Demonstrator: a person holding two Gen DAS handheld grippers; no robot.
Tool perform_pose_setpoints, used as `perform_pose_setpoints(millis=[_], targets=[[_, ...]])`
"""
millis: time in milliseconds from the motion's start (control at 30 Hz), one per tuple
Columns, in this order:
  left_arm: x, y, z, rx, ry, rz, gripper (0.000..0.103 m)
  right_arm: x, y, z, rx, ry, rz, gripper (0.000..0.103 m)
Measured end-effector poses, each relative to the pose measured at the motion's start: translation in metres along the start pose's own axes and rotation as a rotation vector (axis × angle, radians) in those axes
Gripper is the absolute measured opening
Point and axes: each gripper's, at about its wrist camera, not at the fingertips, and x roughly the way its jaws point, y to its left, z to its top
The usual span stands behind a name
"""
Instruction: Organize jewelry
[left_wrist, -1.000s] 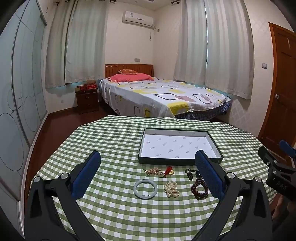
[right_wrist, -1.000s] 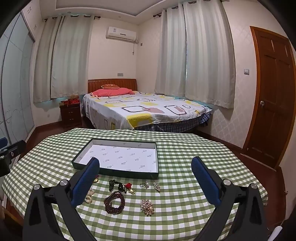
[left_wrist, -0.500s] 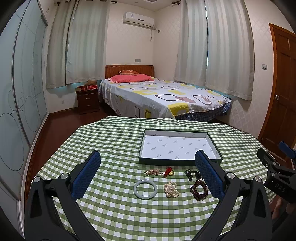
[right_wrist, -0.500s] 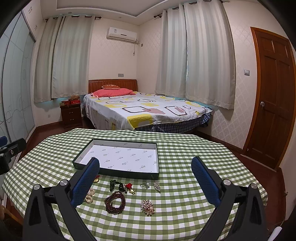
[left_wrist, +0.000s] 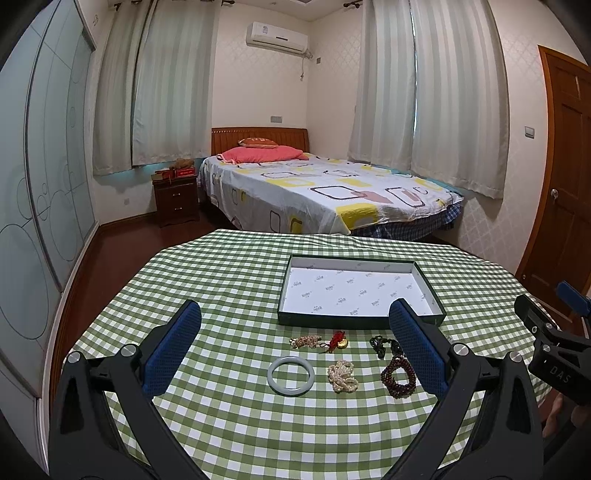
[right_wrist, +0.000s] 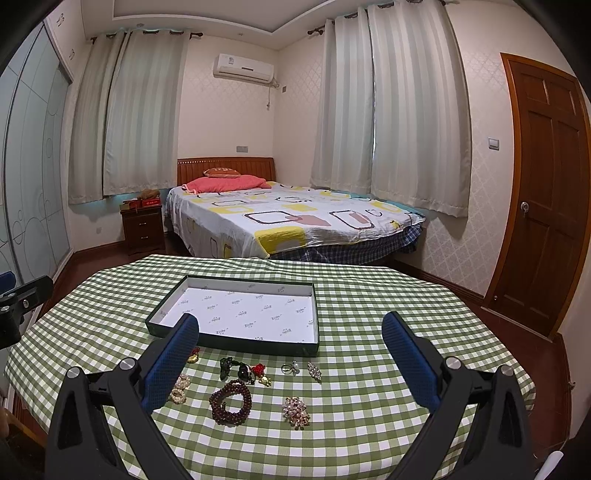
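Observation:
An empty dark green tray (left_wrist: 360, 322) with a white liner lies on the checked table; it also shows in the right wrist view (right_wrist: 236, 338). Before it lie a pale jade bangle (left_wrist: 291, 375), a pearl strand (left_wrist: 342, 376), a dark red bead bracelet (left_wrist: 398, 376) (right_wrist: 231, 402), a red-and-gold charm (left_wrist: 338, 341), a dark green pendant (right_wrist: 236, 369), a ring (right_wrist: 290, 367) and a crystal brooch (right_wrist: 296, 408). My left gripper (left_wrist: 293, 343) is open above the bangle. My right gripper (right_wrist: 290, 354) is open above the bracelet and brooch. Both are empty.
The round table (left_wrist: 229, 280) has a green checked cloth, with its edge close on all sides. A bed (left_wrist: 325, 195) and a nightstand (left_wrist: 175, 201) stand behind it, and a wooden door (right_wrist: 546, 192) is at the right.
Both grippers have drifted very slightly; the scene sits a little lower in the right wrist view. Nothing was picked up or moved.

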Motion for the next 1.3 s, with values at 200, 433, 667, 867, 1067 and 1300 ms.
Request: perform_pose_setpoints(millis=[200, 433, 667, 867, 1067, 1300], targets=[[0.001, -0.0011, -0.0026, -0.002, 0.003, 0.005, 0.099, 0.0002, 0.0004, -0.0008, 0.0, 0.001, 0.0, 0.097], [0.0022, -0.0019, -0.0052, -0.002, 0.007, 0.009, 0.099, 0.0011, 0.0002, -0.0019, 0.0, -0.001, -0.001, 0.097], [0.0031, -0.0027, -0.0075, -0.002, 0.011, 0.011, 0.099, 0.0009, 0.0005, -0.0029, 0.0, 0.001, 0.001, 0.097], [0.0032, -0.0032, -0.0077, -0.002, 0.01, 0.012, 0.099, 0.0012, 0.0005, -0.0029, 0.001, 0.001, 0.001, 0.097], [0.0033, -0.004, -0.0086, -0.001, 0.012, 0.007, 0.099, -0.0002, 0.0012, -0.0028, 0.001, 0.002, 0.002, 0.097], [0.0035, -0.0046, -0.0094, 0.0, 0.013, 0.006, 0.099, 0.0014, 0.0013, -0.0044, 0.001, 0.003, 0.003, 0.097]])
